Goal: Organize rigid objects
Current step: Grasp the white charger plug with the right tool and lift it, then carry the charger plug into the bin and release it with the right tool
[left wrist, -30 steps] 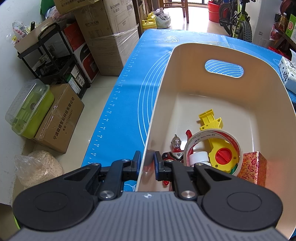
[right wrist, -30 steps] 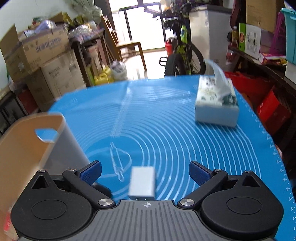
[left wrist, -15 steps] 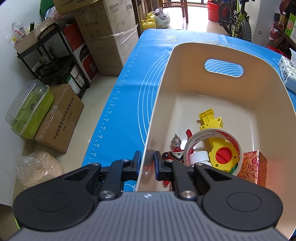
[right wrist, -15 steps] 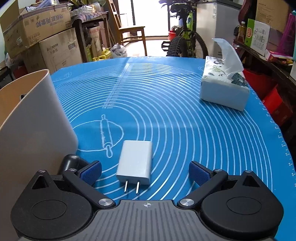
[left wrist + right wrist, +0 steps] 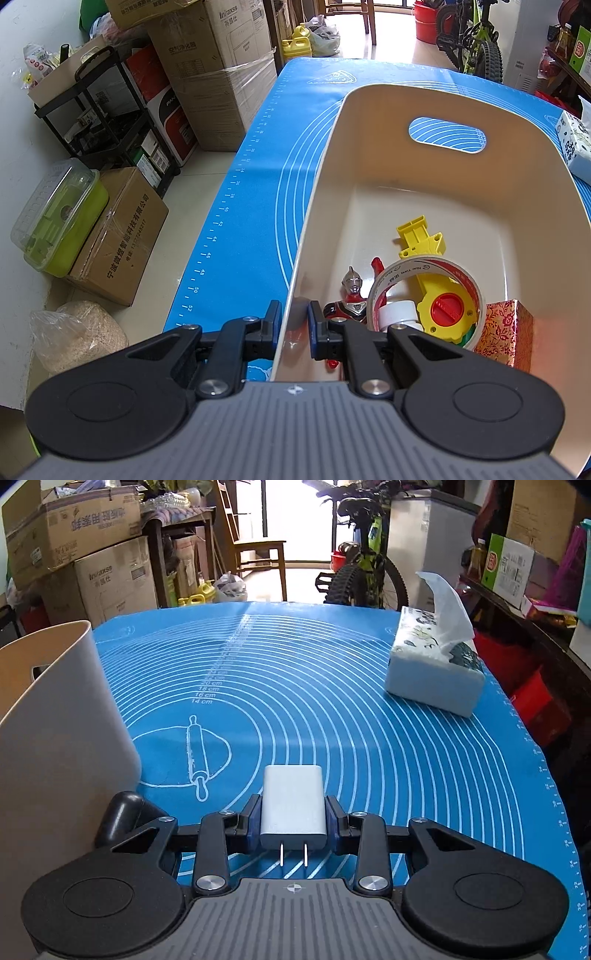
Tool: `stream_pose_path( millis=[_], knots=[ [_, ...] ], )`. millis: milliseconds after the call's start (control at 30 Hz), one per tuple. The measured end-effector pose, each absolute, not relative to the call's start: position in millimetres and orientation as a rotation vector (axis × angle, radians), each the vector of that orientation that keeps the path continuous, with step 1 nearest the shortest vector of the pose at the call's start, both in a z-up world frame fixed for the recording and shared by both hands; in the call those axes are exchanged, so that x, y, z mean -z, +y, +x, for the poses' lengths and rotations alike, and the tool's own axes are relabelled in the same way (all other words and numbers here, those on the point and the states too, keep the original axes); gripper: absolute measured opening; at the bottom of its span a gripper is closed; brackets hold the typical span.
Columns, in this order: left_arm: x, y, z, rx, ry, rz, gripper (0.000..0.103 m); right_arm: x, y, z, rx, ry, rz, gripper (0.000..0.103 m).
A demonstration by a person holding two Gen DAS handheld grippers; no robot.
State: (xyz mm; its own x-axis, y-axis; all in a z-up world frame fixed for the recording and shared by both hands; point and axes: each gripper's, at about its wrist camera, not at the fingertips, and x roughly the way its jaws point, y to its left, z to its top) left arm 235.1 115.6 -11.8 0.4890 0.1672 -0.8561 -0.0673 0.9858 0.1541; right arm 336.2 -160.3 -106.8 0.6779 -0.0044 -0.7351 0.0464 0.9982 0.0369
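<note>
The left gripper (image 5: 293,323) is angled steeply downward over the near left corner of the cream plastic bin (image 5: 443,107), and its jaws are clamped on the bin's left wall, one pad outside and one inside the rim. Inside the bin, at the near end, an Ultraman figure (image 5: 349,295), a roll of packing tape (image 5: 428,266), a yellow toy with a red knob (image 5: 445,308), a white cap (image 5: 399,314) and a red floral box (image 5: 504,332) are seen lying close together. The bin is seen standing on the blue silicone baking mat (image 5: 332,701), which covers the table. The right gripper (image 5: 292,821) is tilted downward and held low over the mat, just right of the bin's outer wall (image 5: 55,738). Its jaws are closing, and the pads are seen flush against the two long sides of the white USB charger (image 5: 291,801), which lies flat on the mat with its two prongs pointing back toward the camera. A black rounded object (image 5: 120,814) is noted between the bin and the left finger; what it is cannot be told. A tissue pack (image 5: 436,672) stands well apart at the mat's far right.
</note>
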Motion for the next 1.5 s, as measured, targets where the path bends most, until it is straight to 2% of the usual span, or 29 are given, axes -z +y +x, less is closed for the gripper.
stream_pose_path(
  millis=[167, 367, 767, 1133, 1500],
  knots=[
    [11.9, 116.4, 234.4, -0.142, 1.051, 0.103, 0.017, 90.6, -164.3, 332.9, 0.041, 0.798, 0.097, 0.043],
    [11.6, 115.8, 234.4, -0.143, 1.052, 0.102, 0.017, 44.1, -159.4, 318.9, -0.021, 0.682, 0.157, 0.043],
    [11.3, 116.0, 234.5, -0.143, 1.052, 0.103, 0.017, -25.6, -102.6, 288.0, -0.286, 0.503, 0.145, 0.042],
    [11.4, 116.1, 234.4, -0.143, 1.052, 0.103, 0.017, -0.8, -32.9, 277.5, -0.532, 0.641, -0.013, 0.042],
    [11.9, 116.3, 234.8, -0.143, 1.053, 0.105, 0.017, 16.9, -15.0, 276.1, -0.603, 0.758, -0.101, 0.043]
  ],
)
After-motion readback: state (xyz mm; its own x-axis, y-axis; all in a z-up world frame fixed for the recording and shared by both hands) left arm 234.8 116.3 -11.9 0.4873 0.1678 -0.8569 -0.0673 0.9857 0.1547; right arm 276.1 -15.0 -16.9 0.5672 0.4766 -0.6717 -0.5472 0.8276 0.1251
